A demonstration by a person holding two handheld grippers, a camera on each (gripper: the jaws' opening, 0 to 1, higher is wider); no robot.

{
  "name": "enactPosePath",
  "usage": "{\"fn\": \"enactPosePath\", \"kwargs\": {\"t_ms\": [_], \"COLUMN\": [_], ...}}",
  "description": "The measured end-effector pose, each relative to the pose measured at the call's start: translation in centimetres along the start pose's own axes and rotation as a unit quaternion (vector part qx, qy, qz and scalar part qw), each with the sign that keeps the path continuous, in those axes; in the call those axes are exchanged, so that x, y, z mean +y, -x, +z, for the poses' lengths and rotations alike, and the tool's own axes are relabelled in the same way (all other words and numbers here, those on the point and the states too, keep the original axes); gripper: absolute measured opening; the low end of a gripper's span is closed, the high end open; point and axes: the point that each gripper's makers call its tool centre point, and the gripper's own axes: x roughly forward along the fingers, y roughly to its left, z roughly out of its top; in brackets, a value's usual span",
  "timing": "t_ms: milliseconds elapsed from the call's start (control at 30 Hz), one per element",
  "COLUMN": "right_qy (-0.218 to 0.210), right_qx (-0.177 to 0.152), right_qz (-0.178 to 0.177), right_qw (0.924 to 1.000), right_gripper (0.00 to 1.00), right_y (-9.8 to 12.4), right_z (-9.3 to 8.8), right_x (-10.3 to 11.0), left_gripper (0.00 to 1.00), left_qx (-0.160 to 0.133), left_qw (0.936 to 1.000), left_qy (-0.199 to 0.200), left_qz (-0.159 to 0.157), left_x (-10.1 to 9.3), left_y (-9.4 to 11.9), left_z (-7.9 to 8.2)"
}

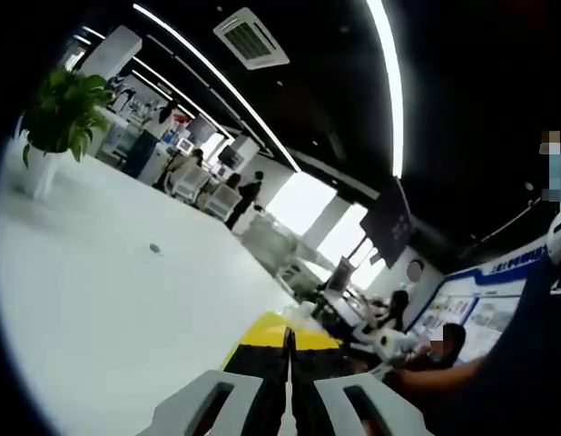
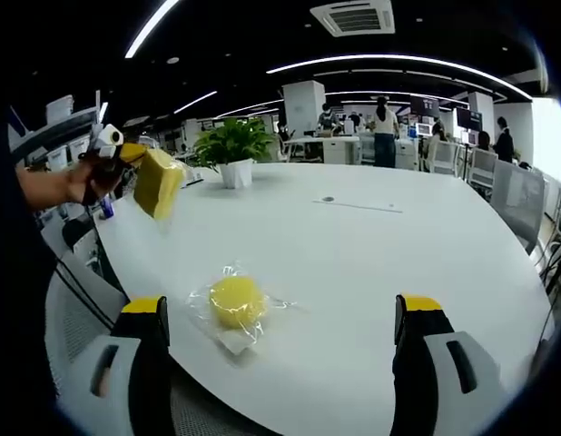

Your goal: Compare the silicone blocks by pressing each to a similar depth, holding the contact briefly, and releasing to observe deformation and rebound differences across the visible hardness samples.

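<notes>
A: Right gripper [image 2: 280,341] is hovering low over the white table [image 2: 398,263], jaws spread wide apart, nothing between them. Ahead of it lies a round yellow silicone block [image 2: 236,301] in clear plastic wrap, flat on the table between the two jaws' lines.

B: And over on the left of that view, the left gripper [image 2: 126,156] is raised off the table, clamped on a second yellow block [image 2: 159,183], hanging tilted in the air.

A: The left gripper view agrees: the jaws are pressed together on yellow material. A potted plant [image 2: 231,150] stands farther back on the table.
</notes>
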Motion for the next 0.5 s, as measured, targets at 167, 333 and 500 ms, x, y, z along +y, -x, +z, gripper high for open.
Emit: {"fn": "enactPosePath", "kwargs": {"t_ms": [167, 333, 500], "right_qy": [-0.002, -0.002, 0.005], "right_qx": [0.003, 0.008, 0.0], "right_qz": [0.003, -0.005, -0.012], "right_qw": [1.0, 1.0, 0.9999], "right_gripper": [0.97, 0.97, 0.97], "right_y": [0.0, 0.1, 0.1], "right_z": [-0.2, -0.6, -0.4], "right_x": [0.3, 0.1, -0.1], "left_gripper": [0.0, 0.0, 0.0], "left_qx": [0.009, 0.013, 0.022], "left_qw": [0.9998, 0.9988, 0.9972], "left_qy": [0.015, 0.04, 0.061], "left_qz": [0.011, 0.024, 0.037], "left_x": [1.3, 3.1, 4.6], "left_y": [0.2, 0.3, 0.3], "left_z": [-1.7, -3.3, -4.8]}}
